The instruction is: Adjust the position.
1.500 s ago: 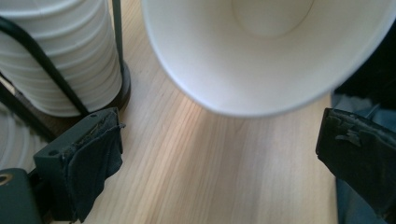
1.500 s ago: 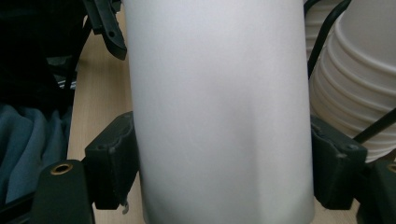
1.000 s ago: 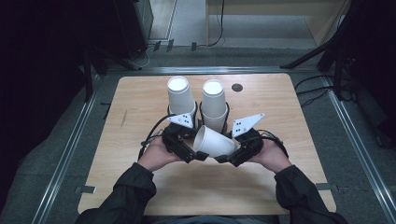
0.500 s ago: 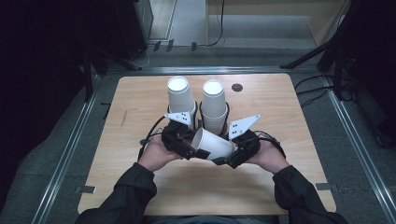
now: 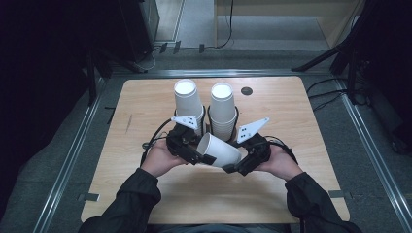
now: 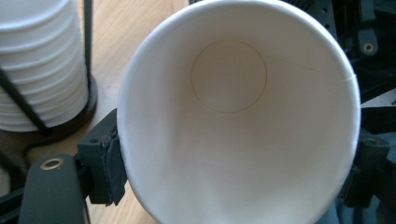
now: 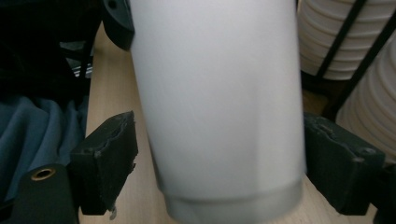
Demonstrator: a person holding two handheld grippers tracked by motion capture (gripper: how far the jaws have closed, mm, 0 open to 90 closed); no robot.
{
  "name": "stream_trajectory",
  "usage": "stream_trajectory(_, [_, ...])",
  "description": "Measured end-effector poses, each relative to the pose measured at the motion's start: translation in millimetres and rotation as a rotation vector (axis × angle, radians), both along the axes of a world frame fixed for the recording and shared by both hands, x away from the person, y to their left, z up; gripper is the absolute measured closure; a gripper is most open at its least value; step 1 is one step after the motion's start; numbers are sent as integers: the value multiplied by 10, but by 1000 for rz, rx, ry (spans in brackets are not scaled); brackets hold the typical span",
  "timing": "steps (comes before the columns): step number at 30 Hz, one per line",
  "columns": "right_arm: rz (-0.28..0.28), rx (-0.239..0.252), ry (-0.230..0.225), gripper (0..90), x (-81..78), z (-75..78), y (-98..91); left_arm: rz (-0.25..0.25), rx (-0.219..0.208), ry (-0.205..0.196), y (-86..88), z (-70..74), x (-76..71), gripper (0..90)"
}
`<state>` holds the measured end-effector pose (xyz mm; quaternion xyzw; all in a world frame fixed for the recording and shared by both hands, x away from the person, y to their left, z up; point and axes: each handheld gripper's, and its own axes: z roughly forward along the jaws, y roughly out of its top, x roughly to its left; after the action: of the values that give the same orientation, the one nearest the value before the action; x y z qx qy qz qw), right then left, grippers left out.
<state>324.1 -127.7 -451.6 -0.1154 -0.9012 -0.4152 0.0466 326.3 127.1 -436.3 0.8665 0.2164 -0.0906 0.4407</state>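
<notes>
A white paper cup point(image 5: 221, 149) lies on its side above the table, between my two grippers. My left gripper point(image 6: 233, 168) has been closing and its pads point(image 6: 109, 163) press on the rim, with the cup's mouth point(image 6: 229, 74) facing its camera. At the cup's base end, my right gripper point(image 7: 219, 163) has just opened. Its pads point(image 7: 105, 163) stand a little clear of the cup wall point(image 7: 219, 93), with the cup still between them. In the high view the left gripper point(image 5: 201, 151) and right gripper point(image 5: 239, 162) meet at the cup just in front of the stacks.
Two stacks of upturned white cups point(image 5: 188, 102) point(image 5: 222, 104) stand in black wire holders right behind the grippers, close to the held cup. The wooden table point(image 5: 141, 111) has a small black disc point(image 5: 247, 91) at the back. Metal rails point(image 5: 68, 160) frame it.
Both hands and the cup keep the same place in the high view; no clear difference shows there.
</notes>
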Motion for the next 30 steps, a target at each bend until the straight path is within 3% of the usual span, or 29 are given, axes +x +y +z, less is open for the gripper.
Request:
stream_trajectory(5, [-17, -17, 5, 153, 2, -31, -90, 1, 42, -38, 43, 24, -7, 161])
stream_trajectory(18, [-60, -35, -8, 160, -13, -51, -210, -8, 186, -85, 89, 23, 54, 158])
stream_trajectory(25, [-89, -37, -21, 171, -13, -50, -305, -7, 219, -67, 99, -9, 123, 159])
stream_trajectory(30, [-94, -46, -23, 170, -21, -70, -310, -39, 302, -95, 4, -44, 137, 159])
